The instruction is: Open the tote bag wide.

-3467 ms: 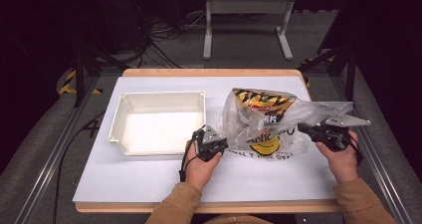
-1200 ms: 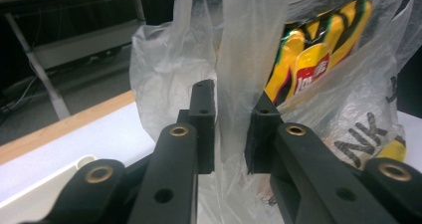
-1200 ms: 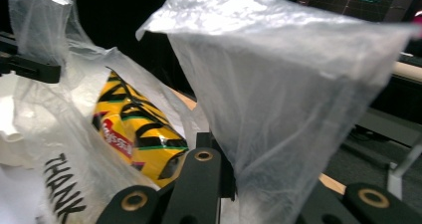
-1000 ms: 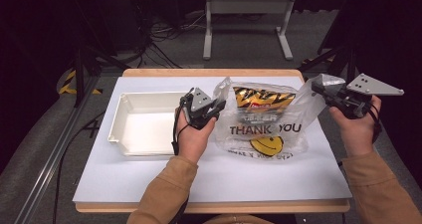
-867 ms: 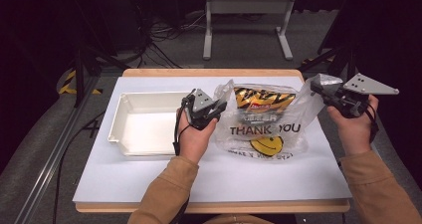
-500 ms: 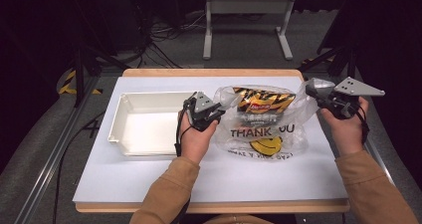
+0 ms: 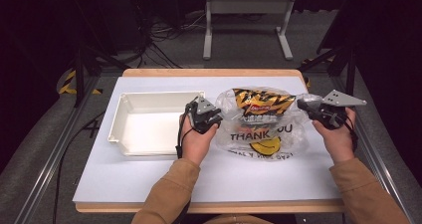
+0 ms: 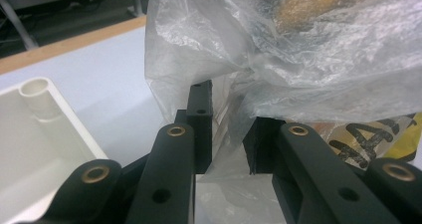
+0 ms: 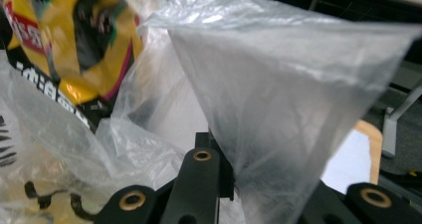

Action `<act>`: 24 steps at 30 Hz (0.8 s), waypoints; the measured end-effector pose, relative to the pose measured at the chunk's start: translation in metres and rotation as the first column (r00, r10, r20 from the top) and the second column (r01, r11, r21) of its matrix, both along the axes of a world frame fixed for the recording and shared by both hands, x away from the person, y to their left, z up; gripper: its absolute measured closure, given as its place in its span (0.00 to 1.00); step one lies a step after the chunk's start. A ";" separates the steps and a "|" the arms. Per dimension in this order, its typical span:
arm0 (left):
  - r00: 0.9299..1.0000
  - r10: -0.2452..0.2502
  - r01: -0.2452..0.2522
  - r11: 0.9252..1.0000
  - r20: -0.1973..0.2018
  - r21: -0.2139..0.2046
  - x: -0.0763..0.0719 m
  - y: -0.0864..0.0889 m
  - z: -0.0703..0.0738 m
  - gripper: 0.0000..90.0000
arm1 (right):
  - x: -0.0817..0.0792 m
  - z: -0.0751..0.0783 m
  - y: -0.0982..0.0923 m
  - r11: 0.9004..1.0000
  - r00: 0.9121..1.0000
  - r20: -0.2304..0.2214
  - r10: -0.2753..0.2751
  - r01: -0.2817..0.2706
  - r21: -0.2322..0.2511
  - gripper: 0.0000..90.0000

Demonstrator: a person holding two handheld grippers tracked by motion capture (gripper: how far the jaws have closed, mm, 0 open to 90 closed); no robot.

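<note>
My bag (image 7: 263,134) is thin clear plastic, crinkled, printed with black "THANK YOU" letters and a yellow smiley face low on its front. It lies on the white table, right of centre, its body resting flat while both upper corners are lifted and stretched apart. The left corner (image 8: 219,99) runs between two black pads; the right corner (image 9: 278,109) is pulled into a taut cone. Inside, towards the far side, sits a chip packet (image 7: 261,103), yellow and black striped with a red logo, tilted and showing through the film.
</note>
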State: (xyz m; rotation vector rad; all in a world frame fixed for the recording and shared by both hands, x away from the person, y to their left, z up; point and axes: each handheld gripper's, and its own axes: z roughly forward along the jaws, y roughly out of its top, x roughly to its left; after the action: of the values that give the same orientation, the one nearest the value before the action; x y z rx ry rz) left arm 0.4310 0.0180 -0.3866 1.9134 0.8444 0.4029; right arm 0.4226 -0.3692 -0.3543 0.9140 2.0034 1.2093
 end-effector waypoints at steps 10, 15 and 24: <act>0.999 -0.016 0.017 0.999 -0.028 0.030 -0.005 -0.008 -0.012 0.85 | 0.004 -0.023 -0.001 1.000 0.997 -0.077 -0.009 0.007 -0.023 0.97; 0.999 -0.024 0.025 0.999 -0.032 0.029 -0.010 -0.009 -0.012 0.86 | 0.005 -0.035 0.000 0.999 0.994 -0.108 -0.005 0.001 -0.036 0.97; 0.998 -0.057 0.058 0.998 -0.038 0.027 -0.021 -0.015 -0.013 0.85 | 0.005 -0.048 -0.002 0.999 0.988 -0.152 -0.009 0.002 -0.042 0.97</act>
State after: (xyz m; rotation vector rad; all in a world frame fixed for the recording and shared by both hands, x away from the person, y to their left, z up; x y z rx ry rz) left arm 0.4104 0.0029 -0.3996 1.9718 0.8095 0.3466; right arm 0.4281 -0.3713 -0.4022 1.0174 2.1358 1.1197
